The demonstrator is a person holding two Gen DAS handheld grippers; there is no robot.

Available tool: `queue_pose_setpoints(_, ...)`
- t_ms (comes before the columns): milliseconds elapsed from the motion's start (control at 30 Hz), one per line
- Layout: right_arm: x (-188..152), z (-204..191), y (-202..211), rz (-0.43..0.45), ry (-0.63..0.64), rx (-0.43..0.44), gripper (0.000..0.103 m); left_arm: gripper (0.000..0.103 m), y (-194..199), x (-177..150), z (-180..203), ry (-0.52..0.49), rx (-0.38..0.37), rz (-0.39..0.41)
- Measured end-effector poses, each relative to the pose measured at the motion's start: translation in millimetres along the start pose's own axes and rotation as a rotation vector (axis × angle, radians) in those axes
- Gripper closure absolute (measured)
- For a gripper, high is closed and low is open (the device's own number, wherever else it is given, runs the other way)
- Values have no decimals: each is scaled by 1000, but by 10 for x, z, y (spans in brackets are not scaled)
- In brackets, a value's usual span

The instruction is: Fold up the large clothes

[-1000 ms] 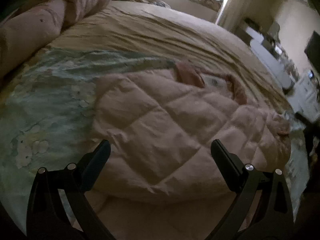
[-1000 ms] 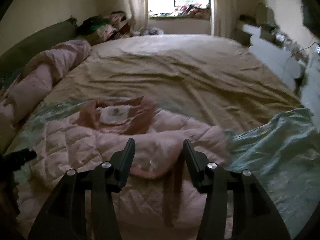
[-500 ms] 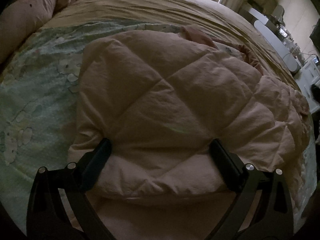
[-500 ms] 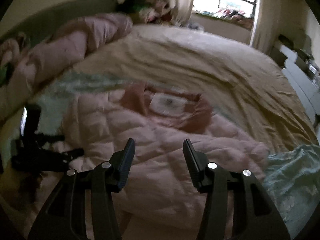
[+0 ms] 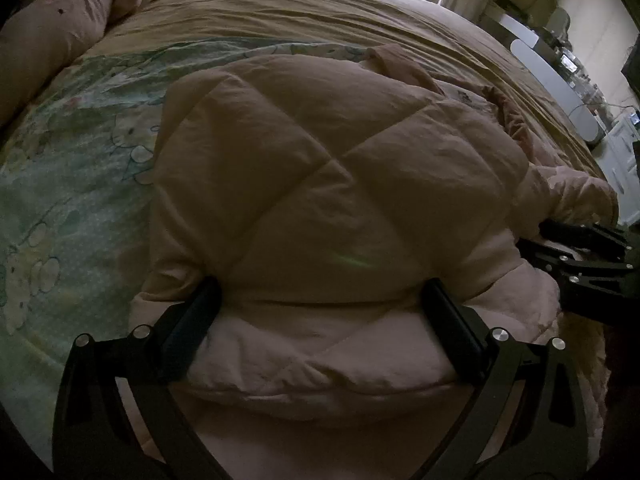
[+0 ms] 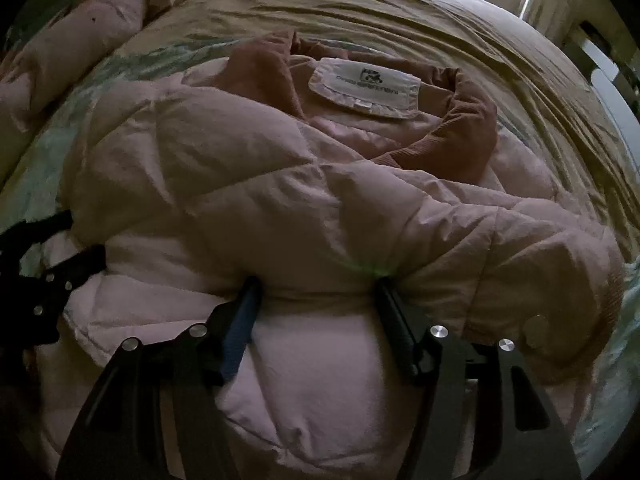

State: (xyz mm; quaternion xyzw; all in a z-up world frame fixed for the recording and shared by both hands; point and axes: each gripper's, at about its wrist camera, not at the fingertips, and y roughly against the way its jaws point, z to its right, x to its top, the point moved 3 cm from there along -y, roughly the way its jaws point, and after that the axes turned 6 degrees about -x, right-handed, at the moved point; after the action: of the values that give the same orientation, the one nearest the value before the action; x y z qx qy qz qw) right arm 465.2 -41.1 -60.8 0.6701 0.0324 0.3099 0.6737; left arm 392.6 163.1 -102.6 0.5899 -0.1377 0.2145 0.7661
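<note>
Jacket (image 6: 224,184), pink and quilted, lies partly folded on the near part of the bed, with one padded layer doubled over the layer beneath. Its darker pink ribbed collar (image 6: 464,128) sits at the far side, surrounding a white sewn-in label (image 6: 362,86) with dark print too small to read. A round snap (image 6: 536,330) shows on the cuff-like edge at the right of the right wrist view. The right gripper (image 6: 316,300) points steeply down into the jacket; its 2 fingers straddle a bulge of padding at the fold line, and its jaws have just been opening, so the fabric sits between them but a firm clamp cannot be confirmed. The left gripper (image 5: 320,312) stands spread wide, with the folded edge of the jacket lying between its 2 fingers; whether the pads press on the fabric cannot be told. Each gripper appears at the edge of the other's view, on opposite sides of the jacket. Beneath the jacket lies a pale green printed blanket (image 5: 80,152) with cartoon figures, over a tan bedsheet (image 6: 360,12). A rolled pink duvet (image 5: 52,40) runs along the left side of the bed. White furniture (image 5: 552,80) stands beyond the right side.
</note>
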Motion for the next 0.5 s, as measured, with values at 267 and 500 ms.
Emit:
queue_pose_setpoints(267, -142, 92, 275, 125, -65, 33, 33, 9, 82, 11, 27, 8, 1, -5)
queue_pose_setpoints(500, -337, 418, 852, 252, -199, 97, 6, 9, 314, 3, 42, 33, -20, 17)
